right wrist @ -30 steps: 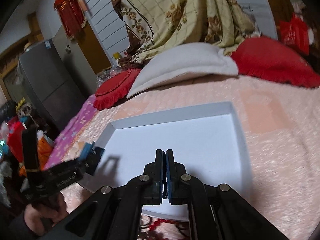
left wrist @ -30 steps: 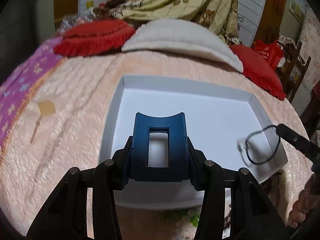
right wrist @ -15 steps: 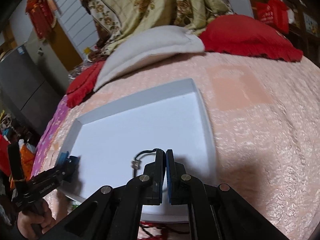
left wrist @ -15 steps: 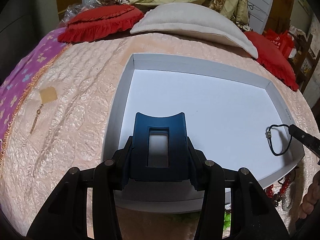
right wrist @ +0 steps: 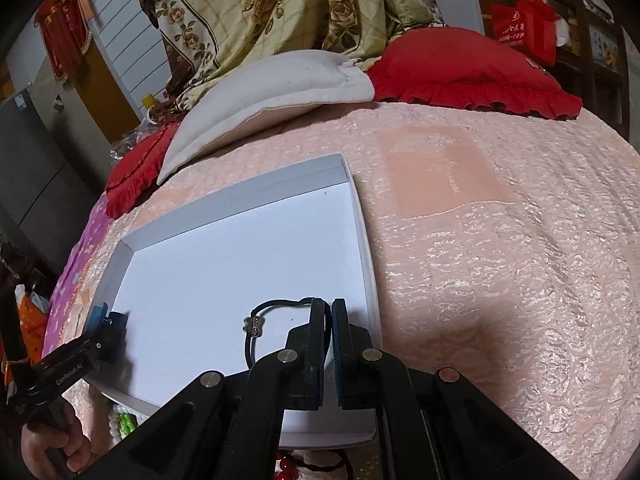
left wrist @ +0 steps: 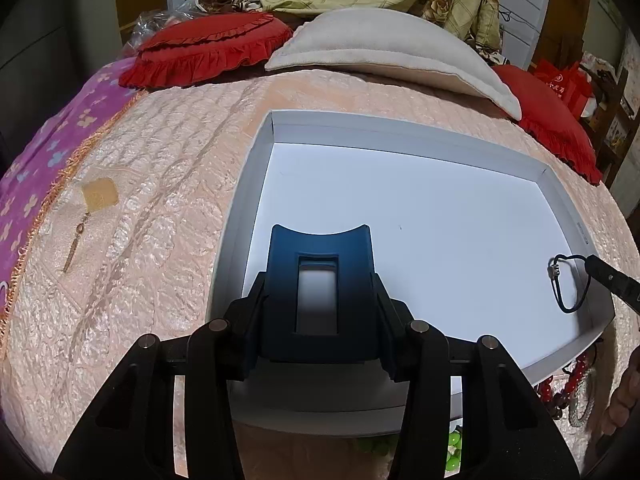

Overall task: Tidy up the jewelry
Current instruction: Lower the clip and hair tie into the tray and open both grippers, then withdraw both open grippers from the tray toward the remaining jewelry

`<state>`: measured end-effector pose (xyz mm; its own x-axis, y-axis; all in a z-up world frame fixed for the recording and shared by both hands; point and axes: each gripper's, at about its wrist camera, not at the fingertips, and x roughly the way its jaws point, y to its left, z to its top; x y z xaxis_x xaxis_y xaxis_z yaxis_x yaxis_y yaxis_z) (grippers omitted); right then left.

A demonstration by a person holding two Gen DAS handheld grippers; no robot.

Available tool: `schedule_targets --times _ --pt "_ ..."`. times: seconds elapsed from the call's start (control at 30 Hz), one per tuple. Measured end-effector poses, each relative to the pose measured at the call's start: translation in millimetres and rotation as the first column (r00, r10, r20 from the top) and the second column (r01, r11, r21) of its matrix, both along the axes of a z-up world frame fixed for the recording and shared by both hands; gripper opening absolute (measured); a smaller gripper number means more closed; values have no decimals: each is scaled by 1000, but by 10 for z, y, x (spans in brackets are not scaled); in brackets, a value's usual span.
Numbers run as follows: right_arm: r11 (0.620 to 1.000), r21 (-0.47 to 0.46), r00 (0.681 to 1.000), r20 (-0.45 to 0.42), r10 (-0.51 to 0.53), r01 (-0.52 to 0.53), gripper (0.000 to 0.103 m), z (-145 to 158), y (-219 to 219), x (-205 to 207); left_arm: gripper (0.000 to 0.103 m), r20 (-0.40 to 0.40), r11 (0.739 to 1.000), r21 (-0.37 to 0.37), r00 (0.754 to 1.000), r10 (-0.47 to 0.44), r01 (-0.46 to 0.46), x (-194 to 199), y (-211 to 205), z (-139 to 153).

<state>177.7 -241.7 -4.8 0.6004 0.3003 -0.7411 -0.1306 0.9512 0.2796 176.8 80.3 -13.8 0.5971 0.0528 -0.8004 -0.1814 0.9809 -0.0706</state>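
A: Bracelet (right wrist: 264, 326), a black cord with a small metal charm, hangs from the right gripper (right wrist: 328, 312), whose jaws are pinched together on the cord. It dangles over the near right corner of the white tray (right wrist: 240, 216), the loop low over the floor; touching or not, I cannot tell.

B: And the left gripper (left wrist: 322, 280)?

A: It is clamped on a blue block (left wrist: 322, 248) and hovers over the tray's near edge.

B: What might go wrong?

A: The cord is thin, so it could slip out early or snag on a pad when the jaws part. The drop point is close to the tray wall, so a swing could lay it across the rim. More beads (left wrist: 560, 388) lie just outside that corner on the bedspread (right wrist: 500, 260).
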Motion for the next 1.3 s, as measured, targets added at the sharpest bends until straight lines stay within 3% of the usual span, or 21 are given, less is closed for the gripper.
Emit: schedule_targets --times 0.17,0.33,0.43,0.5,0.7,0.83,0.93,1.13,1.17,1.2,1.3 --pt "1000 -17 1000 0 -6 6 7 16 20 -1 46 -2 1000 -14 1000 -3 3 5 22 10" --pt "1000 2 1000 10 21 -21 30 47 49 -27 50 4 999 -35 1000 4 -4 -5 36 41" --pt "1000 4 999 47 23 -23 38 121 74 -76 60 51 998 -61 999 14 -11 -48 76 133" --pt "1000 16 997 70 24 -25 38 173 70 -96 67 66 998 -68 998 19 -14 -64 90 172" --pt "999 32 994 107 32 -35 38 273 56 -168 67 103 996 -82 994 34 -26 -168 141 293" --pt "999 29 991 125 36 -40 38 331 34 -306 67 143 999 -52 990 -5 13 -402 113 388" --pt "999 14 988 151 39 -41 38 398 -1 -547 67 145 995 -73 988 -50 61 -650 98 388" --pt "996 -87 987 157 26 -12 41 382 -119 -1135 65 102 984 -63 982 -158 165 -1044 -118 189" --pt "995 -99 990 141 20 -6 41 340 -156 -1195 59 94 983 -52 980 -173 179 -1069 -166 149" --pt "995 -100 991 131 11 2 41 309 -196 -1234 55 87 981 -42 979 -185 189 -1081 -210 119" --pt "997 -74 993 117 -21 29 41 242 -349 -1336 54 74 977 -21 975 -209 211 -1061 -302 39"
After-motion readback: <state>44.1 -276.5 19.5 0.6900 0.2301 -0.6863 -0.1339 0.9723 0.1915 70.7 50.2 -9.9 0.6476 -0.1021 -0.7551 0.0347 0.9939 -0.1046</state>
